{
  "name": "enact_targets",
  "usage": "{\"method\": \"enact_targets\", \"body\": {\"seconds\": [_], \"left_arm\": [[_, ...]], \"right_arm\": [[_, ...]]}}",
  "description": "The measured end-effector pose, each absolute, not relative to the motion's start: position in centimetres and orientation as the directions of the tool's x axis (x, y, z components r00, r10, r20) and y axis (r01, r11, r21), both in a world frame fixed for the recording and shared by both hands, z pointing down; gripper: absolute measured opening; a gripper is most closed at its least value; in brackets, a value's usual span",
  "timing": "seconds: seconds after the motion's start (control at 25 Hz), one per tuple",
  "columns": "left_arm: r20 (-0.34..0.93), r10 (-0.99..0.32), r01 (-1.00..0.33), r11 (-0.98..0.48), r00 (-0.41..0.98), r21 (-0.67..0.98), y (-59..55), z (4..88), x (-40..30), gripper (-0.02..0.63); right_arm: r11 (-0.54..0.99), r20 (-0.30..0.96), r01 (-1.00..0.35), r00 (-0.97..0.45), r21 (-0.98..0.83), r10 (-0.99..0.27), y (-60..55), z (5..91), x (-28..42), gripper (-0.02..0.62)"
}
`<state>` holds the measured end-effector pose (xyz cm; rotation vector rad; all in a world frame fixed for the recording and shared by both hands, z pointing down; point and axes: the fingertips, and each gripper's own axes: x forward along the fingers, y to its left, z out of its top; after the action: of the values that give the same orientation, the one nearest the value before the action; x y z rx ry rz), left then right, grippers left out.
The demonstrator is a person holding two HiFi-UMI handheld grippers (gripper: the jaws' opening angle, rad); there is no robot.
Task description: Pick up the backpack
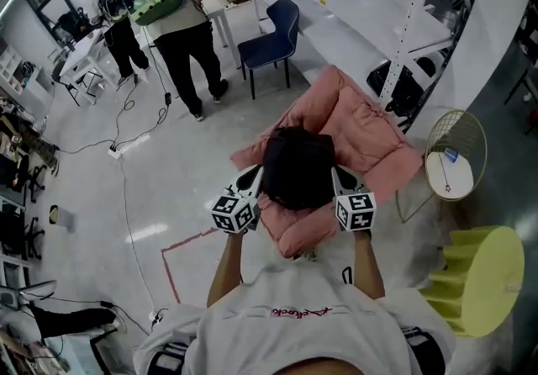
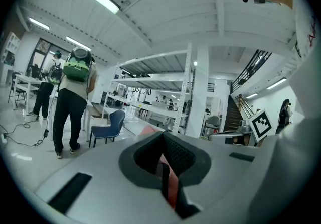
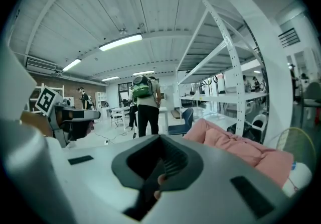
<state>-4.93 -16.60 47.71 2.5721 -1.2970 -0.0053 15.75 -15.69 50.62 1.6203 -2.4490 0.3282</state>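
Backpack (image 1: 298, 167), long axis seemingly pointing away

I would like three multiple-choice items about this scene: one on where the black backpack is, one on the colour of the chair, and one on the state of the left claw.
1. Where is the black backpack?
A. On the white shelf rack
B. Between the left claw and the right claw
C. On the floor by the cables

2. What colour is the chair?
A. Dark blue
B. Yellow
C. Red

3. The left claw is:
A. wide open, empty
B. shut on a strap
C. out of view

Answers: B, as the head view shows it between both claws, with the pink cushion behind; A, as the seat and back are dark blue; B, as the left gripper view shows the jaws closed on a black-and-red strap.
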Motion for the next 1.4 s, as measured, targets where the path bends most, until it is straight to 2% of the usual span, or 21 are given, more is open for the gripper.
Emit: {"method": "enact_targets", "body": {"seconds": [0.6,1.4], "left_arm": [[0.214,-0.758,-0.783,-0.560,0.616,0.271,-21.9,52.9,-5.1,0.009],[0.366,-0.590,-0.694,-0.628,0.719,0.352,-33.4,64.2,-9.1,0.009]], "right_arm": [[0.378,0.349,-0.918,-0.397,-0.123,-0.849,-21.2,54.9,15.1,0.017],[0.192,0.553,-0.968,-0.250,-0.161,-0.795,-26.7,65.9,12.9,0.017]]}}
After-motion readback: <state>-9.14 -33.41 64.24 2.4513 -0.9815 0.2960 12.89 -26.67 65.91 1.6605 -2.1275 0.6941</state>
